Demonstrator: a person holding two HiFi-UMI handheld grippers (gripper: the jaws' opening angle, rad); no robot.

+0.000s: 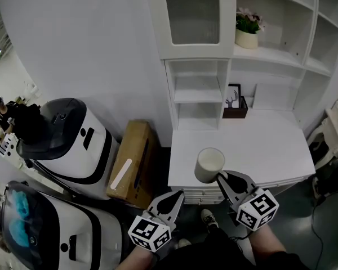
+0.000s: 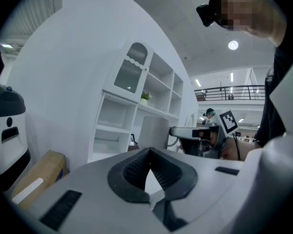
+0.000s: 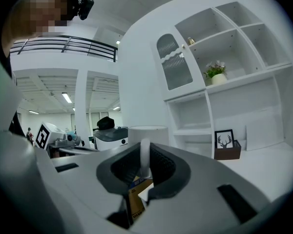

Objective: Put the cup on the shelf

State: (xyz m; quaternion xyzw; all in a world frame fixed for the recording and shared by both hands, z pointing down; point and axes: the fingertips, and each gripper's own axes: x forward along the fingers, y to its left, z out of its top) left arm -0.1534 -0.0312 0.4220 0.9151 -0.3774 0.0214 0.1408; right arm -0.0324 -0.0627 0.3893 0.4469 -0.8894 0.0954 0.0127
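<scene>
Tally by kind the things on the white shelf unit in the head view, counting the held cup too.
Cup, held by its handle in the right tongs: 1
Potted plant: 1
Framed picture: 1
Brown box: 1
Total: 4

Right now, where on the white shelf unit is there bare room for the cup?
Bare: the countertop right of the cup in the right gripper, the two cubbies left of the brown box, and the shelf right of the potted plant. Crowded only at the box holding the deer picture.
</scene>
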